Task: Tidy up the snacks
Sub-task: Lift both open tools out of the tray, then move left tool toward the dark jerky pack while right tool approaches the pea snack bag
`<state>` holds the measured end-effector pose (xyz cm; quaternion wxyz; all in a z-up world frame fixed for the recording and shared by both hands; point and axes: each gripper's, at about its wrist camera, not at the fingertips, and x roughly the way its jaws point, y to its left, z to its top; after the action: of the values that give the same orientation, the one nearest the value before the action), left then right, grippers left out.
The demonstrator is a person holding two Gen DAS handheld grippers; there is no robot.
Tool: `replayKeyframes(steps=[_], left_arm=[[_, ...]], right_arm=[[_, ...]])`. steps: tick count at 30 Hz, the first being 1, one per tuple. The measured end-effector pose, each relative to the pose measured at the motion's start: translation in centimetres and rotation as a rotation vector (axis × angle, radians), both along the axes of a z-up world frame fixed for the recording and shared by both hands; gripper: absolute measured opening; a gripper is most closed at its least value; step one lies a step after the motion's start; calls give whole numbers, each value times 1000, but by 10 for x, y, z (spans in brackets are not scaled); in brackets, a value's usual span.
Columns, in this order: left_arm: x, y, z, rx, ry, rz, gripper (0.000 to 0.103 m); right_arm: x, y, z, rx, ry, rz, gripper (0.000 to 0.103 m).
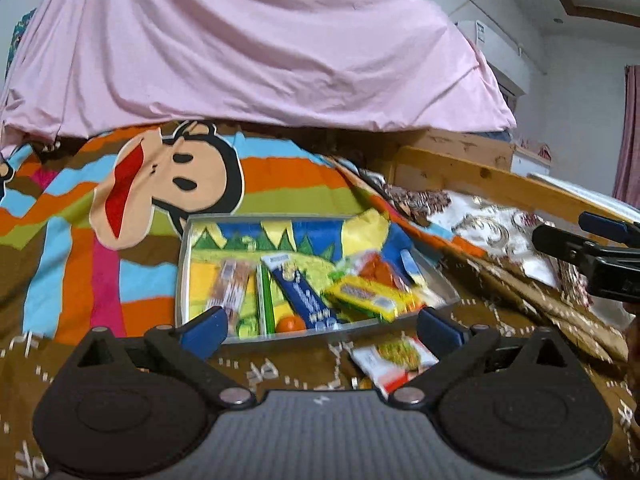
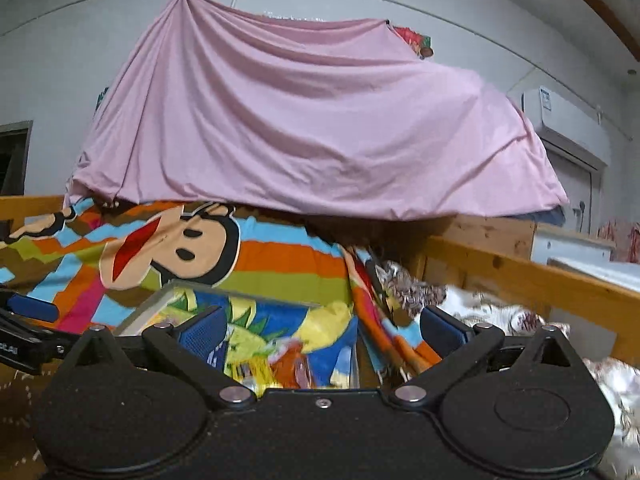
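A shallow grey tray with a bright cartoon lining lies on the bed and holds several snack packs: a blue bar, a yellow-green pack, a brown wafer pack and a small orange ball. One white and red snack pack lies on the brown cover just outside the tray's near edge. My left gripper hangs open over that near edge with nothing between its fingers. My right gripper is open and empty too, above the tray; it also shows at the left wrist view's right edge.
A striped blanket with a cartoon monkey lies behind the tray. A pink sheet hangs across the back. A wooden bed rail runs along the right, with patterned bedding beside it.
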<state>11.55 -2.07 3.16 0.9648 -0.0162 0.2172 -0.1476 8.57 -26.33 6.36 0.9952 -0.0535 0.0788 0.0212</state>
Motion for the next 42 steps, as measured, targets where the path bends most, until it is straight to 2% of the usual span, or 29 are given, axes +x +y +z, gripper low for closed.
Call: replayKeyframes(steps=[11,17,24,42], left_arm=[[-40,6,-24,37,67,-6,103],[-47,7,-39,42,151,3,103],[-49,10,-45,46,196,18,103],[-43,3,-47,56,226,6,103]], right_arm=[[-35,13,-42,34,145,-3,102],[-39,25,-59,26,223,11,102],[-39,30,-70,24,289,26,102],[-35,27,-72,41,314,17,102]])
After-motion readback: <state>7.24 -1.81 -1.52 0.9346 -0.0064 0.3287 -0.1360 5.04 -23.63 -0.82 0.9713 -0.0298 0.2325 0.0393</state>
